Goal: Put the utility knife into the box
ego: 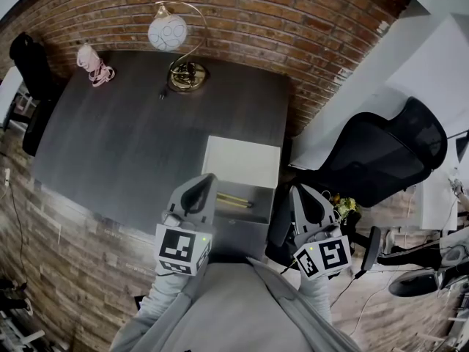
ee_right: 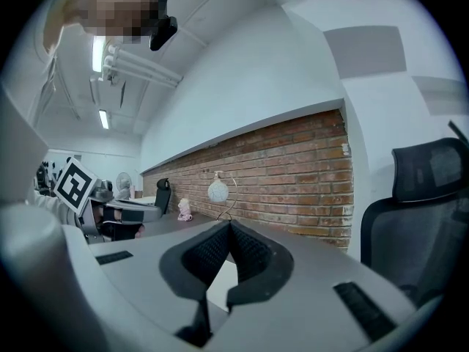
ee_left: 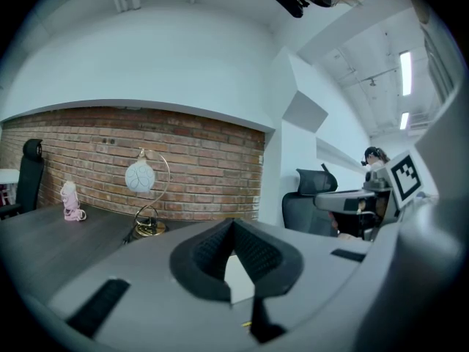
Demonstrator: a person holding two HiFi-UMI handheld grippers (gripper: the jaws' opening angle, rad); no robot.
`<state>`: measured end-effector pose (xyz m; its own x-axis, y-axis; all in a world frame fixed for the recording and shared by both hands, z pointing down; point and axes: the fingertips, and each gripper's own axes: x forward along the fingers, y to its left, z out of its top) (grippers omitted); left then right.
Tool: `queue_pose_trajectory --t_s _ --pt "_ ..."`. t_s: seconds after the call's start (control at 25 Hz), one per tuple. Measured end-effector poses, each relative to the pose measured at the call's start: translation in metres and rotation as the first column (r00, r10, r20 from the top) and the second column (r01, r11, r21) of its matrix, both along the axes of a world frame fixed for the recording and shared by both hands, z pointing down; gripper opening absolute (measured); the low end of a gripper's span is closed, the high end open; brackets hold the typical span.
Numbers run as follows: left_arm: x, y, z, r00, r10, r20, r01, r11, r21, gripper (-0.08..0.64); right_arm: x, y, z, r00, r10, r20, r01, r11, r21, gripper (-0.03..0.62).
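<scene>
A white box [ego: 242, 158] stands open at the dark table's [ego: 132, 145] near right corner, its lid raised toward the wall. A yellowish utility knife [ego: 234, 200] lies across its grey inside. My left gripper [ego: 207, 177] hovers at the box's left edge, shut and empty. My right gripper [ego: 299, 190] hangs just off the box's right side, past the table edge, also shut with nothing in it. In the left gripper view the left gripper [ee_left: 233, 224] has its pads meeting over the white box [ee_left: 239, 277]. In the right gripper view the right gripper [ee_right: 229, 225] shows its pads touching.
A globe lamp [ego: 168, 31] on a brass base [ego: 187, 75] and a pink object [ego: 94, 65] stand at the table's far side by the brick wall. A black office chair [ego: 385, 156] is close on the right, another [ego: 29, 64] at far left.
</scene>
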<state>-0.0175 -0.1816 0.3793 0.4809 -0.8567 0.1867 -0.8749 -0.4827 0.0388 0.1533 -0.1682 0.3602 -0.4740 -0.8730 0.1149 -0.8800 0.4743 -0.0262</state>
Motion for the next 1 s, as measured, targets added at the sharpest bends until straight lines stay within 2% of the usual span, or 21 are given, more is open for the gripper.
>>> queue_pose_trajectory --t_s 1.0 --pt "-0.0082 0.0071 0.0040 0.999 -0.031 0.009 0.031 0.999 -0.010 0.020 -0.0040 0.0044 0.0091 1.000 -0.023 -0.004 0.023 1.000 -0.019 0.017"
